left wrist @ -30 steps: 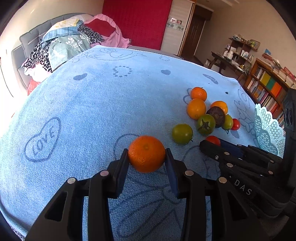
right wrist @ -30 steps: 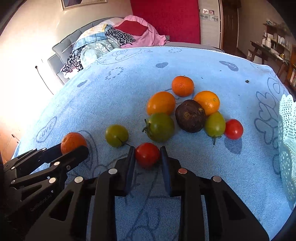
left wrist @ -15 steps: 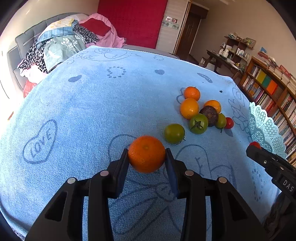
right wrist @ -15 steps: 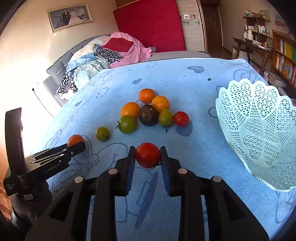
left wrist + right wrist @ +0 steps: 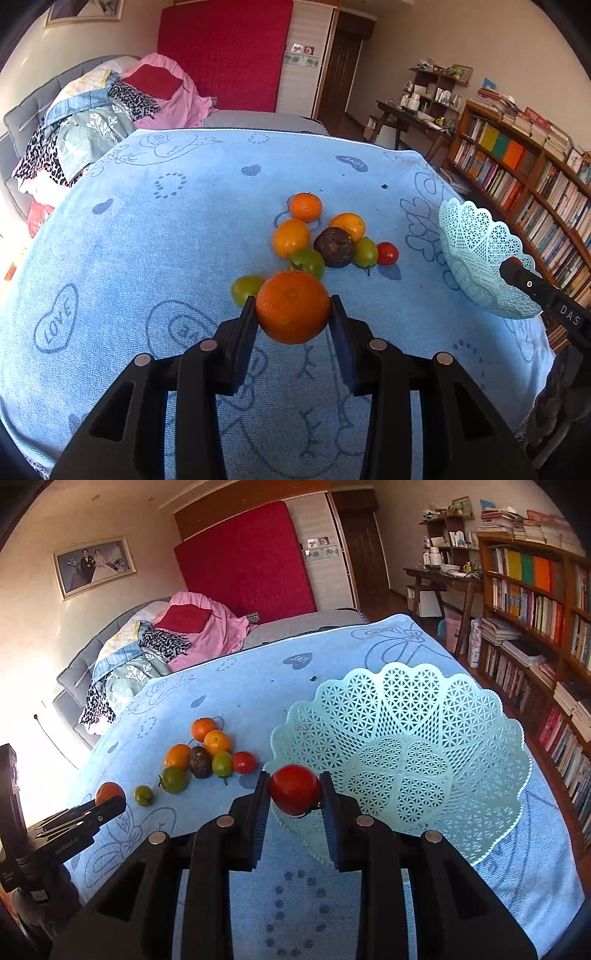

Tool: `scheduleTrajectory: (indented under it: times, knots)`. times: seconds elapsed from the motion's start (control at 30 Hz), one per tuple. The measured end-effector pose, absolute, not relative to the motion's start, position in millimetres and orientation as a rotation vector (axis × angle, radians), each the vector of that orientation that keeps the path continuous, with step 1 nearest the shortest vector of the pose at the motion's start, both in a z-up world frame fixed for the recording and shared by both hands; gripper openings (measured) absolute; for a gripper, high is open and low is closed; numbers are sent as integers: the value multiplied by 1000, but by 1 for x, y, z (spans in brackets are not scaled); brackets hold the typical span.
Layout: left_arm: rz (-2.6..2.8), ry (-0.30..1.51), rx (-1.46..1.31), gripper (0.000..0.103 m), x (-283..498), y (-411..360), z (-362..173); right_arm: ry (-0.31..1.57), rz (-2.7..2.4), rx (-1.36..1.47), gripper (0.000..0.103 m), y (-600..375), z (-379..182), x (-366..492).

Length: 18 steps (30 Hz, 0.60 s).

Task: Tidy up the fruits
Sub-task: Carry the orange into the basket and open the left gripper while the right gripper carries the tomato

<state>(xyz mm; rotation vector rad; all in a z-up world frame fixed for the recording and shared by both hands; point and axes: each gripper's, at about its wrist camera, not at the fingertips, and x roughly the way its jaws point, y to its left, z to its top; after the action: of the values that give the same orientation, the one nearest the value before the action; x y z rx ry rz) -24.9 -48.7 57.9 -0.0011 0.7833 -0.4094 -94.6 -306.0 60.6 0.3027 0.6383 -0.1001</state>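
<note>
My left gripper [image 5: 293,308] is shut on an orange mandarin [image 5: 293,306], held above the blue cloth short of the fruit pile. My right gripper [image 5: 294,790] is shut on a red tomato [image 5: 294,788], raised at the near rim of the pale lattice basket [image 5: 443,716]. In the left wrist view the basket [image 5: 476,254] sits at the right, with the right gripper's tip [image 5: 517,275] over it. On the cloth lie several fruits: oranges [image 5: 304,206], green tomatoes [image 5: 308,260], a dark brown fruit [image 5: 334,246] and a red tomato [image 5: 387,253]. The left gripper [image 5: 110,800] shows at the left of the right wrist view.
A blue towel with drawn hearts [image 5: 147,229] covers the table. A sofa piled with clothes [image 5: 92,118] stands behind it. Bookshelves [image 5: 535,602] line the right wall, close to the table's right edge.
Both grippers rose with their fruit. The right one swung right from the pile to the basket's rim. The left one moved forward and right toward the pile.
</note>
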Motion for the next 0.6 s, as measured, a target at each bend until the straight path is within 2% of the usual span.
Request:
scheduleTrajectory:
  times: [0.6]
  knots:
    - [-641, 726, 117, 39, -25, -182, 74, 662, -292, 333, 28, -360, 38, -95]
